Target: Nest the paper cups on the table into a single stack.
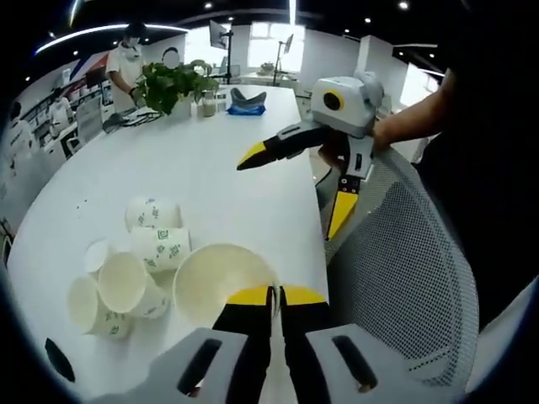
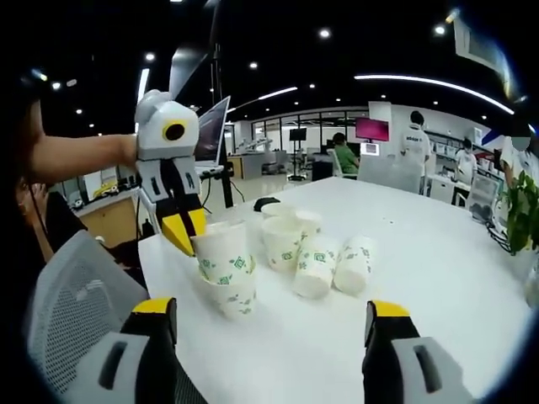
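Where the left gripper [image 1: 275, 296] closed on the near paper cup's rim [image 1: 221, 278], its own yellow-tipped jaws covered the contact point in the left gripper view, so how much rim sat between them was unclear; the jaws looked almost fully together with only a thin slit. In the right gripper view the same gripper [image 2: 183, 231] pinched the rim of the top cup [image 2: 221, 252], which sat nested in a second cup [image 2: 233, 296] standing on the white table [image 2: 438, 278], just at its near edge. The right gripper [image 2: 271, 324] was wide open and held nothing, jaws well apart and touching nothing; seen from the left gripper view [image 1: 295, 181] it hung over the table edge beside a grey mesh chair back [image 1: 404, 252], gripped by a person's hand [image 1: 396, 130]. Cup count from the right gripper view: two nested at the front, then a loose cluster behind them of about four more, two upright [image 2: 282, 241] and two lying on their sides [image 2: 354, 265], touching each other; exact total was hard to confirm because of overlap. The far end of the table held a potted plant [image 1: 173, 84] and a blue object [image 1: 247, 103], too small to identify. People in the background were blurred.
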